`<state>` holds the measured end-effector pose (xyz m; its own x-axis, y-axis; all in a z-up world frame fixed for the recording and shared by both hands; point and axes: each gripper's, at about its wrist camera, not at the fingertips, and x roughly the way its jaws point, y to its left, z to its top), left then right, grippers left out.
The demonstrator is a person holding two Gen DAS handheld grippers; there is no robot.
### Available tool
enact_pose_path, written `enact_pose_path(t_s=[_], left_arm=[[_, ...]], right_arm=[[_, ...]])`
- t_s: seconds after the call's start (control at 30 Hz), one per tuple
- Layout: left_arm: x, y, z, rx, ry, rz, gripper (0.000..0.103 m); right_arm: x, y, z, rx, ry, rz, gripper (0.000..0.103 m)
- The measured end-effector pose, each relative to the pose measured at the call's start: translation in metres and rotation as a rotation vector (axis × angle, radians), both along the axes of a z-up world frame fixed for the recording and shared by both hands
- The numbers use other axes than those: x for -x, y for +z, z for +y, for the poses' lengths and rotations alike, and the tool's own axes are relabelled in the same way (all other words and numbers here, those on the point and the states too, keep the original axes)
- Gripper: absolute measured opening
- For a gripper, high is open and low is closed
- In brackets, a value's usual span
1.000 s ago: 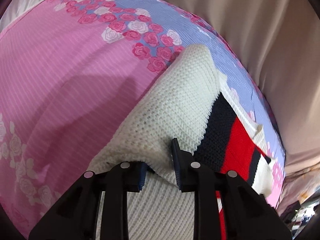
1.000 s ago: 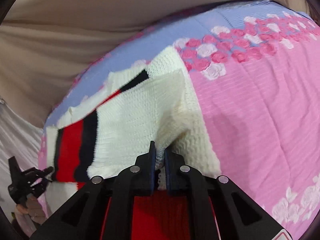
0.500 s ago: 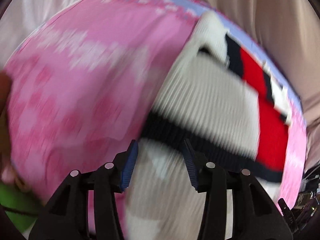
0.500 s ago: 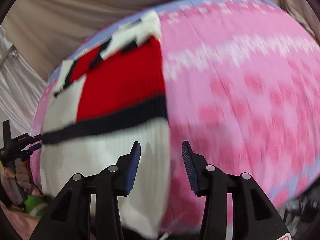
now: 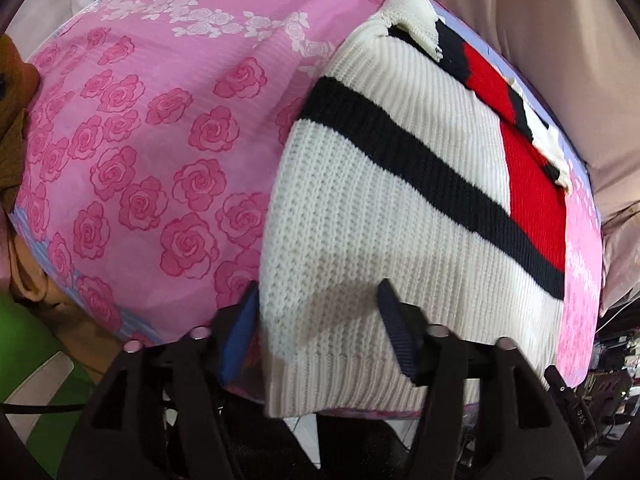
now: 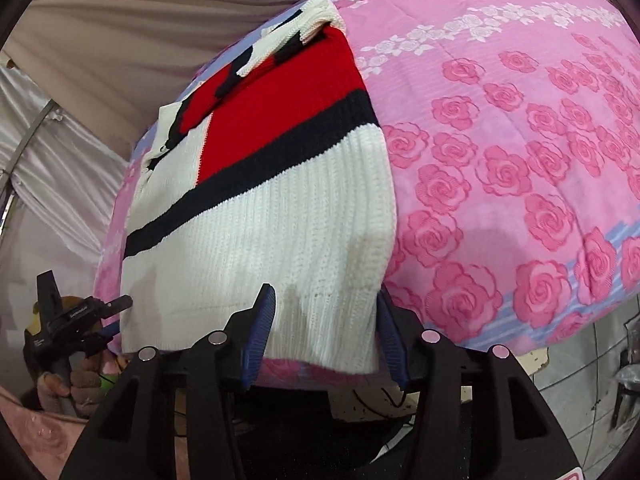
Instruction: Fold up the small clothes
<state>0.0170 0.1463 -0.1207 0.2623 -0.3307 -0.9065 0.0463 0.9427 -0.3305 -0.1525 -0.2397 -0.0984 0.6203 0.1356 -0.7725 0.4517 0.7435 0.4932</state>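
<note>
A white knit sweater (image 5: 400, 208) with a black stripe and a red block lies flat on the pink rose bedsheet (image 5: 132, 168), its sleeves folded in at the far end. My left gripper (image 5: 316, 296) hovers over the hem's left corner. Its jaws are closing, the knit lies between them, and the pads do not press on it. My right gripper (image 6: 325, 296) is over the hem's right corner of the sweater (image 6: 272, 216). Its jaws are opening, with that corner lying loose between them. The left gripper (image 6: 120, 316) also shows at the far left of the right wrist view, in a hand.
The sweater's hem hangs slightly over the bed's near edge (image 6: 500, 344). Beige curtains (image 6: 140, 20) back the bed, with white drapes (image 6: 60, 168) at the left. A person in a green top (image 5: 28, 340) is at the left, and floor clutter (image 5: 608, 380) lies at the right.
Both grippers were shut on a folded cream part of the sweater. They have let go, opened, and drawn back to the near hem. The sweater now lies flat.
</note>
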Motion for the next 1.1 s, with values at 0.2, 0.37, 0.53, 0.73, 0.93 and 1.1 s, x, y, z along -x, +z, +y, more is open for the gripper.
enact_pose_path(t_s=[0.2, 0.37, 0.53, 0.73, 0.93, 1.1], left_arm=[[-0.008, 0.011, 0.001, 0.118, 0.029, 0.059, 0.009], [0.014, 0.047, 0.000, 0.099, -0.016, 0.054, 0.009], [0.053, 0.053, -0.005, 0.045, -0.082, 0.113, 0.008], [0.098, 0.051, -0.011, -0.005, -0.113, 0.239, 0.008], [0.115, 0.082, -0.009, 0.001, -0.058, 0.192, 0.008], [0.019, 0.149, -0.032, 0.160, 0.027, -0.137, 0.008]], right_arm=[[-0.006, 0.018, -0.012, -0.050, -0.008, -0.032, 0.011], [0.021, 0.052, -0.022, 0.006, 0.016, -0.038, 0.009], [0.054, 0.051, -0.030, 0.020, 0.078, 0.058, 0.004], [0.091, 0.035, -0.024, -0.044, 0.188, 0.183, 0.004], [0.097, 0.051, -0.021, -0.114, 0.267, 0.192, 0.004], [0.011, 0.119, -0.088, -0.054, 0.103, -0.177, 0.004]])
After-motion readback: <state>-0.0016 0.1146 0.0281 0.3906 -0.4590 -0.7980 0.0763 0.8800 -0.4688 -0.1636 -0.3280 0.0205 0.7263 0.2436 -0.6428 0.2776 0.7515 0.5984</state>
